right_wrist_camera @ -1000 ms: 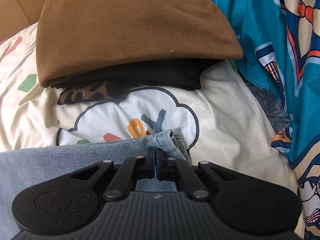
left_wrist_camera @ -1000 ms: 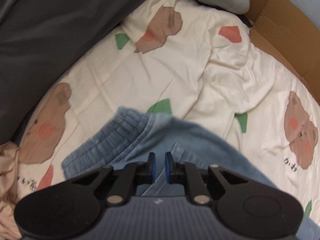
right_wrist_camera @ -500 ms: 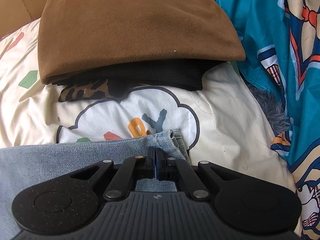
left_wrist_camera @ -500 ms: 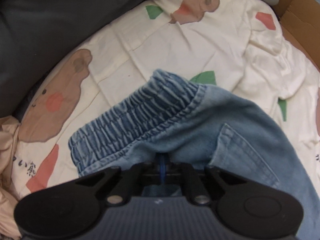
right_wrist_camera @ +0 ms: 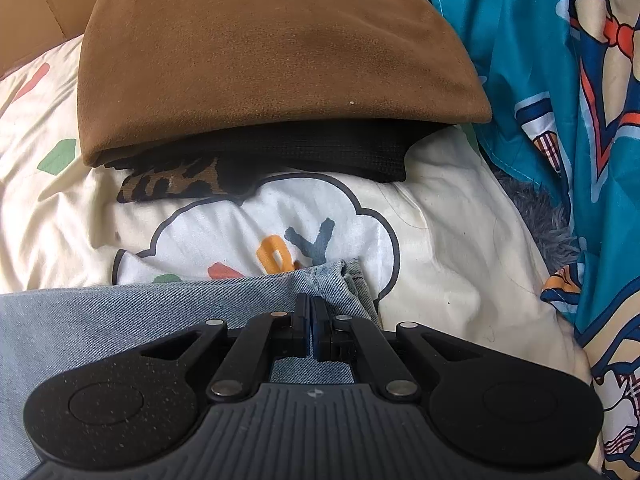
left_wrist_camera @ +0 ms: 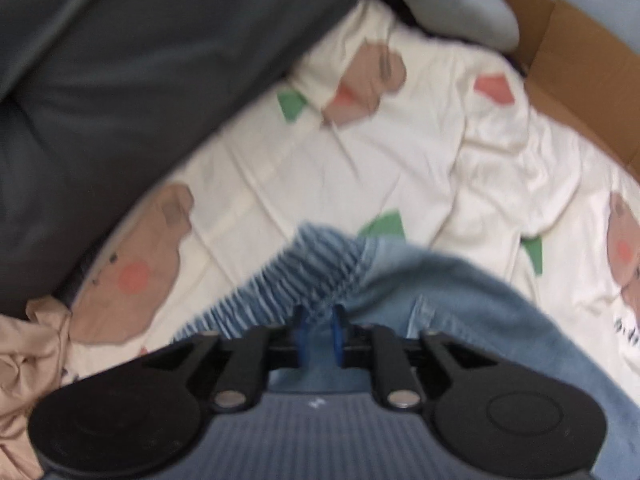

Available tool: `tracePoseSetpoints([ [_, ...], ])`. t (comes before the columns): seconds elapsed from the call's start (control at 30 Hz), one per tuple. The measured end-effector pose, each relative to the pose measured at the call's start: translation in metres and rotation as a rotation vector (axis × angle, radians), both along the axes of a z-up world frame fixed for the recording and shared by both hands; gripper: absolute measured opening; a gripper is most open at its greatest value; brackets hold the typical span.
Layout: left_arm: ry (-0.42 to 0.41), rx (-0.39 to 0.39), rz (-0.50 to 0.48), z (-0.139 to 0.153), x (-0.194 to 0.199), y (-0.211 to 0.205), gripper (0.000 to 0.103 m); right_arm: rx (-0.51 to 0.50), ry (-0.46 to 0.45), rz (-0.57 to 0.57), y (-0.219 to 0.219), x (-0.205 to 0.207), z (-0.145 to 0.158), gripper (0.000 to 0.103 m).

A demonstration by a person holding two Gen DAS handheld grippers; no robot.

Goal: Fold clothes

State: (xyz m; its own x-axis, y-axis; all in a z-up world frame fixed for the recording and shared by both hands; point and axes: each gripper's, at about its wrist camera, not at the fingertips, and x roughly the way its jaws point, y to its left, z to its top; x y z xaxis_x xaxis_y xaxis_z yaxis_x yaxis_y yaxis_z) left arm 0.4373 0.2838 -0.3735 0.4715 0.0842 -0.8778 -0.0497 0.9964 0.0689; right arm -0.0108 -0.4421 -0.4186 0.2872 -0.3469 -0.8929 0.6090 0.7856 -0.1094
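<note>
Jeans [left_wrist_camera: 460, 292] lie on the printed bed sheet [left_wrist_camera: 320, 168]. Left tongs [left_wrist_camera: 319, 326] sit at the elastic waistband [left_wrist_camera: 296, 276]; half a second ago they were shut tight on it, and now the jaws are opening, with denim between the blue pads but no clear pinch. The view has also swung, and the picture is blurred. Judgement: this end is being let go, or re-gripped. Right tongs [right_wrist_camera: 311, 316] are unchanged, closed on the hem [right_wrist_camera: 340, 276], below the brown cloth [right_wrist_camera: 272, 56]. The fold is not finished.
</note>
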Motion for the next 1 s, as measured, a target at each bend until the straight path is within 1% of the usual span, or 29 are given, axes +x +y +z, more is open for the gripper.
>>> tracePoseSetpoints([
  [0.1, -0.012, 0.008, -0.006, 0.001, 0.007, -0.006, 0.02, 0.006, 0.005, -0.004, -0.003, -0.002, 0.001, 0.004],
  [0.2, -0.017, 0.022, 0.001, -0.004, 0.014, -0.008, 0.021, 0.013, 0.007, -0.003, -0.004, -0.002, 0.003, 0.004],
  [0.47, 0.025, 0.038, 0.021, -0.033, 0.04, -0.005, 0.022, 0.015, 0.019, 0.006, -0.006, -0.006, 0.006, 0.004],
  [0.5, 0.029, 0.038, 0.023, -0.036, 0.042, -0.005, 0.022, 0.016, 0.022, 0.007, 0.0, -0.004, 0.005, 0.004],
  [0.6, 0.039, 0.027, 0.033, -0.039, 0.048, -0.003, 0.022, 0.023, 0.027, 0.01, 0.002, 0.001, 0.007, 0.004],
  [0.67, 0.046, 0.042, 0.014, -0.035, 0.048, -0.006, 0.022, 0.029, 0.028, 0.014, 0.0, 0.011, 0.011, 0.004],
  [0.8, 0.042, 0.01, -0.001, -0.017, 0.035, 0.0, 0.022, 0.057, 0.031, 0.009, -0.009, 0.014, 0.016, 0.004],
  [0.87, 0.04, -0.004, -0.003, -0.008, 0.026, 0.005, 0.022, 0.063, 0.044, 0.014, -0.027, 0.017, 0.013, 0.004],
  [1.0, 0.058, -0.008, -0.019, 0.007, 0.005, 0.013, 0.022, 0.062, 0.048, 0.014, -0.034, 0.023, 0.023, 0.004],
])
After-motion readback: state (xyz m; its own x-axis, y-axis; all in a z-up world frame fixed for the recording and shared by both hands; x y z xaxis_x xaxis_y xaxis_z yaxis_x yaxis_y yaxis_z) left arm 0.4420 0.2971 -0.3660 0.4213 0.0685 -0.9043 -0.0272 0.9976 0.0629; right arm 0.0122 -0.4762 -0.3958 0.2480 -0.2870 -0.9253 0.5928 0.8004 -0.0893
